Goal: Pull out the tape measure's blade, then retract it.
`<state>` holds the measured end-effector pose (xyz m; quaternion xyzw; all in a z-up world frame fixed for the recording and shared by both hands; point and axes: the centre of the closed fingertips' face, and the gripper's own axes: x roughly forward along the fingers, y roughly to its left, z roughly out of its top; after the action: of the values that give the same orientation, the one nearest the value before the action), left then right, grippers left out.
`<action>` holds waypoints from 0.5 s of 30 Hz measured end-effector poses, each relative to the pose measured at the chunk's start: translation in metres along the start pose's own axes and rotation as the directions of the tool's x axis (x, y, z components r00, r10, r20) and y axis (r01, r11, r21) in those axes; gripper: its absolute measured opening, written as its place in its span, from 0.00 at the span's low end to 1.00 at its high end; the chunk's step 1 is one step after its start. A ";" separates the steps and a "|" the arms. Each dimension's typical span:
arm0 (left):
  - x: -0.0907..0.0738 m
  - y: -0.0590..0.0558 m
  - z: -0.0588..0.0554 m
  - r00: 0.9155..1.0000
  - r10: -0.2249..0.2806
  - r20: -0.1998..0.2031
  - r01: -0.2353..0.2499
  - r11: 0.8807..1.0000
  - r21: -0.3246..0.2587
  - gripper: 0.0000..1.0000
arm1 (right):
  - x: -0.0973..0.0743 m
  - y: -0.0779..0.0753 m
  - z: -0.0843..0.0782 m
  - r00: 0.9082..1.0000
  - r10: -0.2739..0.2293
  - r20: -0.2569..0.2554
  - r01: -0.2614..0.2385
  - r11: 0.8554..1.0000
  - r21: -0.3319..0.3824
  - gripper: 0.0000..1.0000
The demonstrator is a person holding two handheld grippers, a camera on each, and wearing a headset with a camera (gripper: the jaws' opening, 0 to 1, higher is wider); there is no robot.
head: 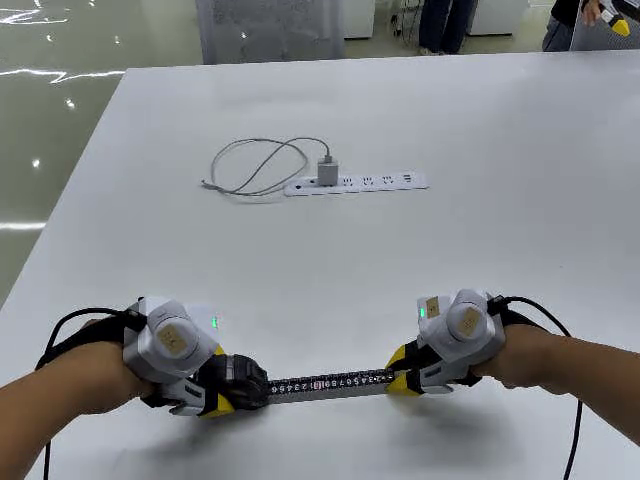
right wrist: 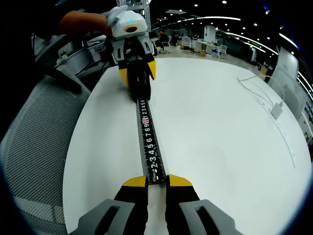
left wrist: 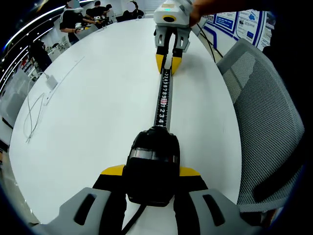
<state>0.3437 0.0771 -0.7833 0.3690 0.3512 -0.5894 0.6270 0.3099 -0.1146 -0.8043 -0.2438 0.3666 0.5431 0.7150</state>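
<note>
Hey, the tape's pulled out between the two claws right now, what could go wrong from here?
1. The right claw pinches only the end of the blade; if that slips, the blade may whip back into the tape measure case.
2. The left claw holds the tape measure case by its sides; an uneven pull could twist it loose.
3. A fast retract could kink the blade or jerk the case against the table.

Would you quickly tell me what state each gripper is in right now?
The left gripper is closed, holding the case.
The right gripper is closed, holding the blade by its end.
</note>
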 end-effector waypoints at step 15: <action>0.000 0.001 0.000 1.000 0.006 0.000 -0.006 1.000 -0.004 0.32 | -0.006 -0.002 -0.008 1.000 -0.003 -0.001 0.003 1.000 0.007 0.08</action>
<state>0.3442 0.0772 -0.7831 0.3689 0.3511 -0.5870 0.6294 0.3087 -0.1244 -0.8044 -0.2423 0.3686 0.5408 0.7162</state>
